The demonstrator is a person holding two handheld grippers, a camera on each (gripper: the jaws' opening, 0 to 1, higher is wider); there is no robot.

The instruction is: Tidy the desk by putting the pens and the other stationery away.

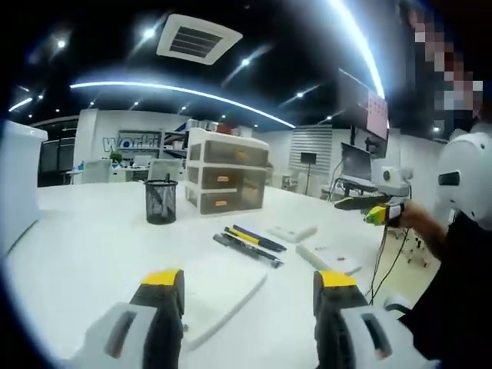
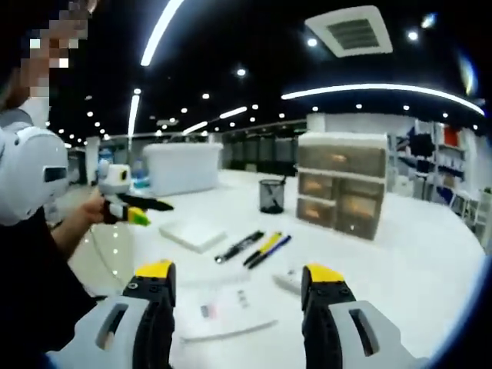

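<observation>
Both yellow-tipped grippers, left [image 1: 250, 288] and right [image 2: 240, 280], spread empty above white desk [image 1: 92, 246]. We risk rolling the loose black-and-yellow pens [image 1: 250, 242] off when pinching.

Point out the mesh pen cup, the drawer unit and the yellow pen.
mesh pen cup [image 1: 161, 201]: left gripper view, on the middle of its black mesh wall.
drawer unit [image 1: 225, 181]: left gripper view, on its middle drawer front.
yellow pen [image 2: 267, 245]: right gripper view, on the middle of its barrel.
</observation>
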